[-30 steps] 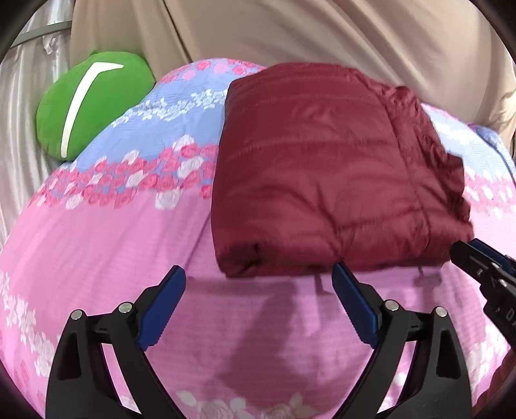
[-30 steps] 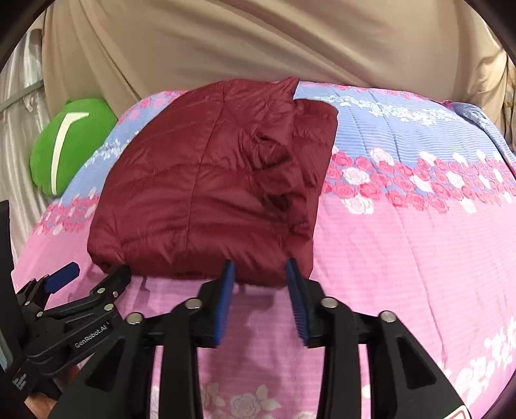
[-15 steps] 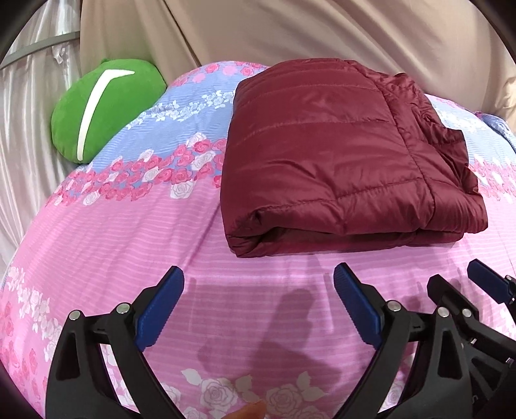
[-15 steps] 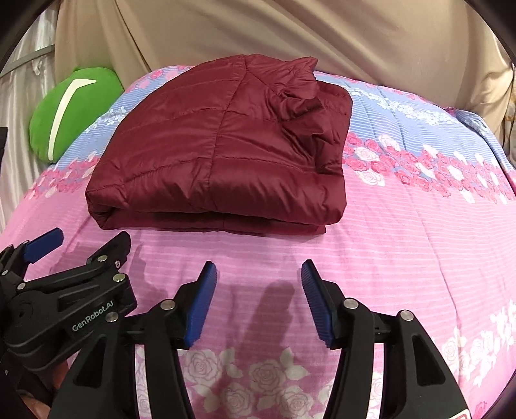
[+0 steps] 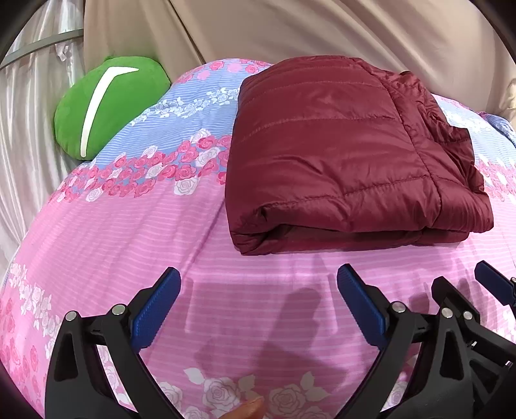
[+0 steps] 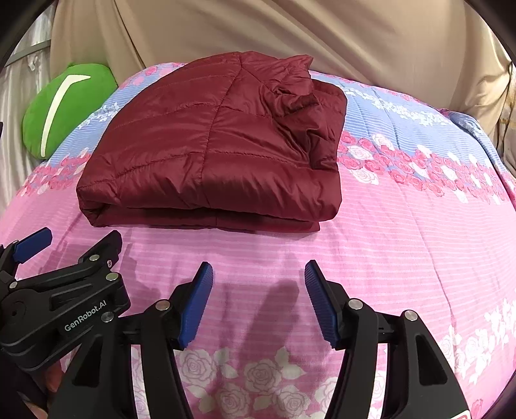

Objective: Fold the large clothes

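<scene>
A dark red quilted jacket lies folded into a thick rectangle on the pink and blue floral bedspread. It also shows in the right wrist view, with its bunched collar at the far right. My left gripper is open and empty, above the bedspread just short of the jacket's near folded edge. My right gripper is open and empty, likewise short of the jacket. The right gripper's tips show at the right of the left wrist view. The left gripper shows at the left of the right wrist view.
A green cushion with a white stripe lies at the bed's far left corner, also in the right wrist view. Beige curtains hang behind the bed. Silvery fabric hangs along the left side.
Both grippers have pulled back from the jacket's near edge toward me. The right gripper has opened wider. The jacket stays folded in place.
</scene>
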{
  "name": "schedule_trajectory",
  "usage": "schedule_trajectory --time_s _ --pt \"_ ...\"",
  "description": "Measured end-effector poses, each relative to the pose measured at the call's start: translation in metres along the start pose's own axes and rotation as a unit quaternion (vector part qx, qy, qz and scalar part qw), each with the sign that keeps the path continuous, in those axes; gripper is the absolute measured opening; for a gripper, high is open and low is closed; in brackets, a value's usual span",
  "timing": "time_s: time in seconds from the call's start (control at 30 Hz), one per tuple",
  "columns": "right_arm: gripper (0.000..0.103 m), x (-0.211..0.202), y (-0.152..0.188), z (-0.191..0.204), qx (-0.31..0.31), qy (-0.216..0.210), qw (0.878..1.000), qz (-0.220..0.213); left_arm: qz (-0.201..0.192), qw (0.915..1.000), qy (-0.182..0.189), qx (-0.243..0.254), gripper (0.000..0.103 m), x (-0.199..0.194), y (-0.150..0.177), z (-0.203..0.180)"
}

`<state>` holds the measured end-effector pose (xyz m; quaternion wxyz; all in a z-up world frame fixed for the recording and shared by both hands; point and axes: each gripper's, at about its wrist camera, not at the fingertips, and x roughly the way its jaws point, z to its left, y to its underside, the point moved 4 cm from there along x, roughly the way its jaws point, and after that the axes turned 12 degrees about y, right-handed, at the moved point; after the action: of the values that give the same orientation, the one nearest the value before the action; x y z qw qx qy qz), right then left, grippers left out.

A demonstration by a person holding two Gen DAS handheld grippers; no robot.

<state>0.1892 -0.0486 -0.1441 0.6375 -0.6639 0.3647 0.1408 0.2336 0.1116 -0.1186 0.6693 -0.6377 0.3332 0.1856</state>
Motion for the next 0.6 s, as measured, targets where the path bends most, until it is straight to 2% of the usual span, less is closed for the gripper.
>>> schedule_trajectory --time_s 0.6 --pt "0.058 0.0015 -0.0012 0.0005 0.0 0.01 1.0 0.0 -0.002 0.9999 -0.015 0.007 0.095 -0.0017 0.001 -0.0018"
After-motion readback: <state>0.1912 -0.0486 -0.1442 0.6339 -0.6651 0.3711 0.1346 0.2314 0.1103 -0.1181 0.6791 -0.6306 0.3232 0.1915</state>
